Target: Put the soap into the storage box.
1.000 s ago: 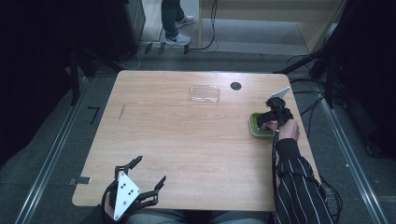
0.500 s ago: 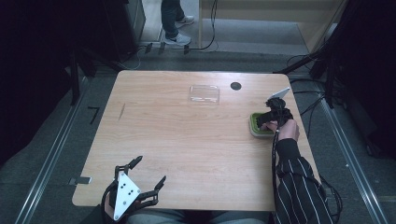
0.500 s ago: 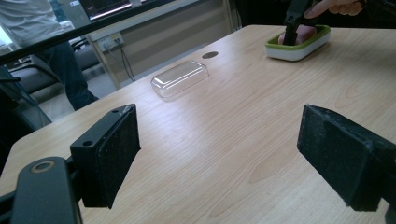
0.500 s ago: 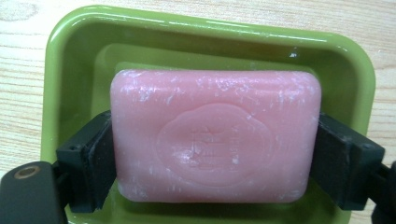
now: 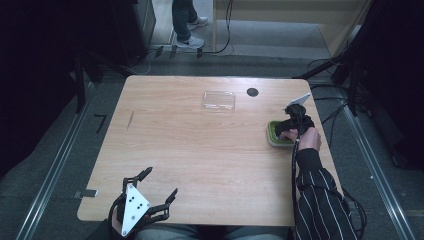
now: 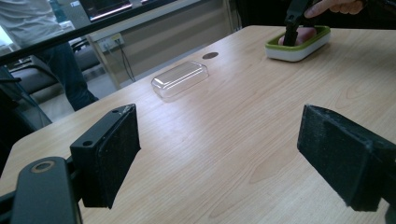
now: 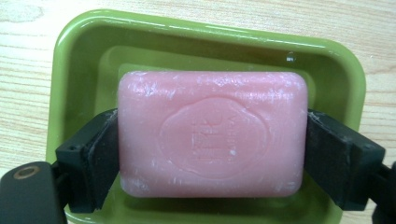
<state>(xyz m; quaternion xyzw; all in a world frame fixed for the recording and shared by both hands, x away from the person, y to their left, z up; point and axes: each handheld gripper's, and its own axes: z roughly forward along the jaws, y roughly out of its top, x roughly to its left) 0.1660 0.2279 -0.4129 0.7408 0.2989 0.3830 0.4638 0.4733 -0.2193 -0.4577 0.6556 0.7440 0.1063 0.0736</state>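
R gripper [image 7: 210, 154] clamped on pink soap bar [image 7: 212, 140] w/ both jaws at its short ends, soap inside green soap dish [image 7: 79, 56] at table's [image 5: 200, 150] right edge, L gripper [image 6: 219, 158] jaws wide apart, near front-left corner, clear plastic lid [image 6: 180, 79] toward far edge

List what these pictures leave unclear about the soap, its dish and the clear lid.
- Pink soap: embossed lettering too faint to read in the right gripper view.
- Green dish: near rim cut off by the bottom edge; in the high view the right gripper covers it.
- Clear lid: too far off in the left gripper view to tell any markings.
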